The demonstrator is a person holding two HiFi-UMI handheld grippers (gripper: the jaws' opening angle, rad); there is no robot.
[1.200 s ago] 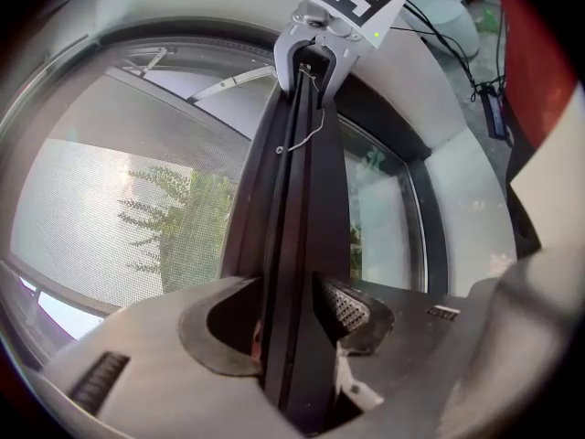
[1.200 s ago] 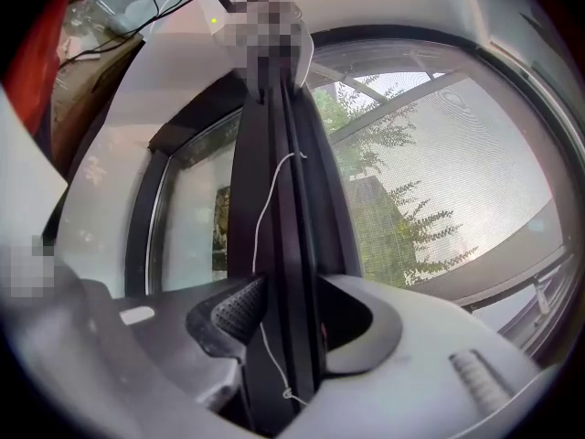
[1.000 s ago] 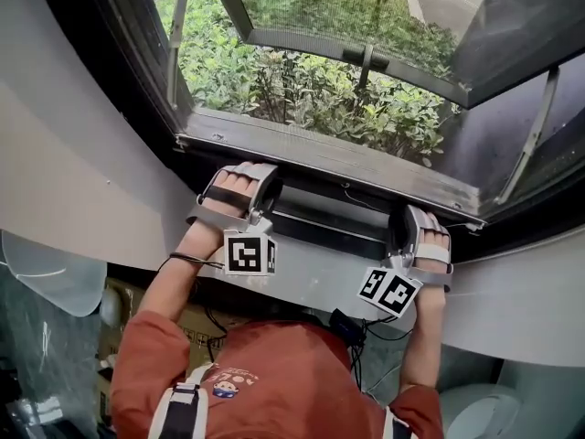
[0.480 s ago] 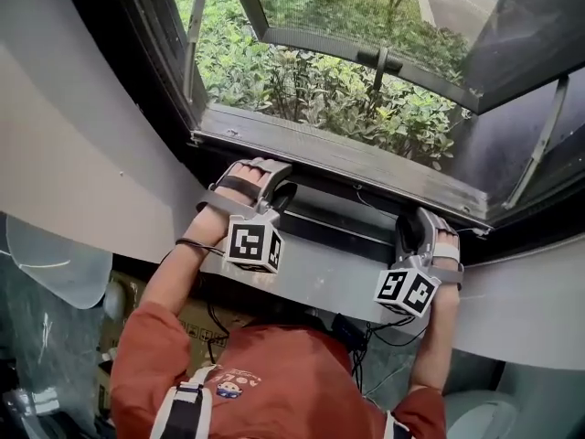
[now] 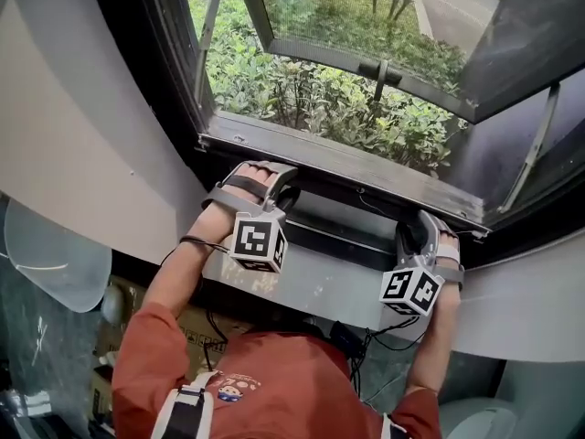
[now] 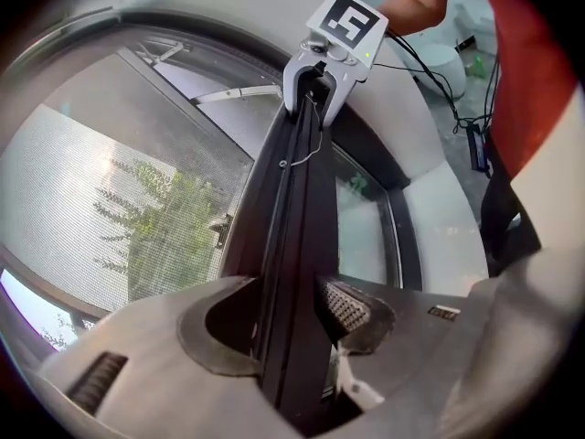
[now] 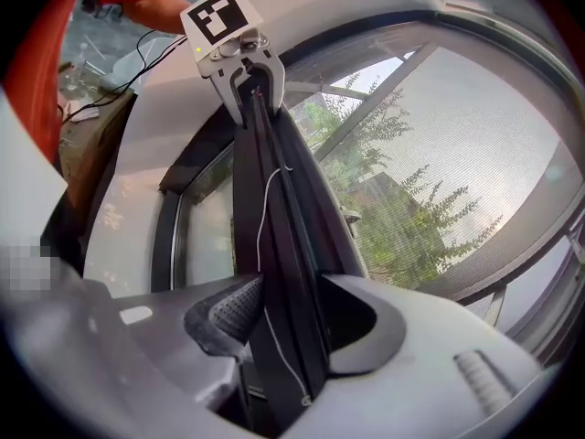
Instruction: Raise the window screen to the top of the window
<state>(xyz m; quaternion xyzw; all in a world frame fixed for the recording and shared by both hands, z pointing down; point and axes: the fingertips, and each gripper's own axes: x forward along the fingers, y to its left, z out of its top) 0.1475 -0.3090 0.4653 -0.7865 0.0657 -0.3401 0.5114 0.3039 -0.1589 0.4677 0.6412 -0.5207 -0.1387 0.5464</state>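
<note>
Down at the bottom of the window opening, the window screen (image 5: 340, 241) sits low, nowhere near the top yet. What I've got of it is its dark bar (image 6: 297, 199), lying just inside the grey sill (image 5: 347, 165) and running across between my two hands.

My left claw (image 6: 291, 293) is on one end and looks pinched onto it: the bar fills the gap and the dotted pad (image 6: 347, 307) sits right against its edge.

My right claw (image 7: 294, 282) is at the other end with the bar running between its jaws too. Those jaws have just been easing apart though, so it's more of a loose straddle than a squeeze.

From each claw's view I can see the other claw way down at the far end of the bar, marker cube and all. A thin pale cord (image 7: 259, 236) trails along the bar.

Outside, the glass pane (image 5: 366, 12) is swung outward and it's all green shrubs (image 5: 302, 90) below. My orange-red shirt (image 5: 265, 373) fills the bottom of the head view.
</note>
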